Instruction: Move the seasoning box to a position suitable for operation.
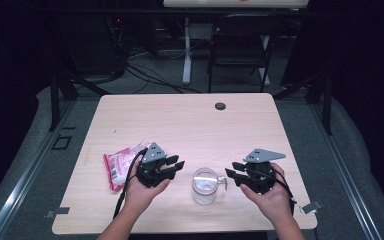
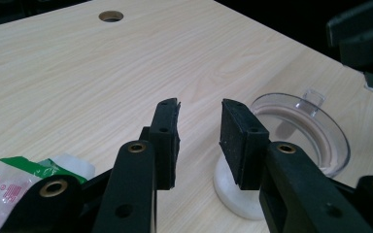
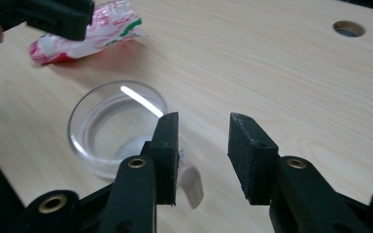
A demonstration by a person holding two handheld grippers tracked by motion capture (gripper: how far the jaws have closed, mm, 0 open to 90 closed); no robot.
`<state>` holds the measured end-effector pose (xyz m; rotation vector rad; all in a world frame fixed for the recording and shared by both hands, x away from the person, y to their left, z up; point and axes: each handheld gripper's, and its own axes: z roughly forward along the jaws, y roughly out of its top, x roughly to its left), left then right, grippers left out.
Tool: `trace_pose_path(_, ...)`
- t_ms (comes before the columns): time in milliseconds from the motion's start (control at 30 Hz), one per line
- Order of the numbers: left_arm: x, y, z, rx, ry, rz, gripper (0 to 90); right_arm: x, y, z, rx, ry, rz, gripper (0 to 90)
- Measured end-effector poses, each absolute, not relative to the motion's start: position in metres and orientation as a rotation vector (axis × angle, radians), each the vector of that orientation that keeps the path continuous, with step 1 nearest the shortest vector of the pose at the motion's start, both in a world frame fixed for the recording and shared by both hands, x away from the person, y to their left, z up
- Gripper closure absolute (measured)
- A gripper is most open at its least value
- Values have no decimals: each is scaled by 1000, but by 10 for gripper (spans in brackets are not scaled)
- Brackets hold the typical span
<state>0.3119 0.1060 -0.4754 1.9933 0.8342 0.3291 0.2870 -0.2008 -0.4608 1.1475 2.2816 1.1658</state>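
A clear glass mug [image 1: 204, 185] is standing upright at lower centre of the high view, on the pale wooden table [image 1: 190, 120], between the two grippers and apart from both. Its small handle [image 1: 223, 182] is pointing toward the right gripper [image 1: 235, 172].

The left gripper [image 1: 176, 164] is hovering left of the mug with its jaws parted and nothing between them; in the left gripper view the mug's rim [image 2: 301, 128] is lying just beyond the right-hand jaw. The right gripper is likewise standing open and empty, the mug [image 3: 119, 128] sitting left of its jaws.

A red-and-white printed packet [image 1: 120, 165] is lying at lower left, beside the left hand.

Judgement: the mug is appearing empty, rigid, smooth and breakable, so likely slippery under the pads. A hold across the wall near the rim, or on the handle, is looking soundest, with moderate pressure.
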Motion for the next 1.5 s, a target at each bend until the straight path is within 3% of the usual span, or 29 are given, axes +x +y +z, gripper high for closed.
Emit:
trace_pose_path(133, 308, 106, -480, 1995, 840, 311, 673, 289, -199, -462, 1209, 2251, 1206, 723)
trace_pose_path(300, 302, 102, -488, 2037, 803, 275, 771, 286, -198, -469, 1231, 2269, 1219, 792)
trace_pose_path(500, 298, 99, -498, 2060, 785, 267, 894, 284, -195, -480, 1246, 2284, 1205, 808)
trace_pose_path(1500, 293, 86, -517, 2171, 709, 149, 900, 286, -190, -488, 1261, 2304, 1217, 826)
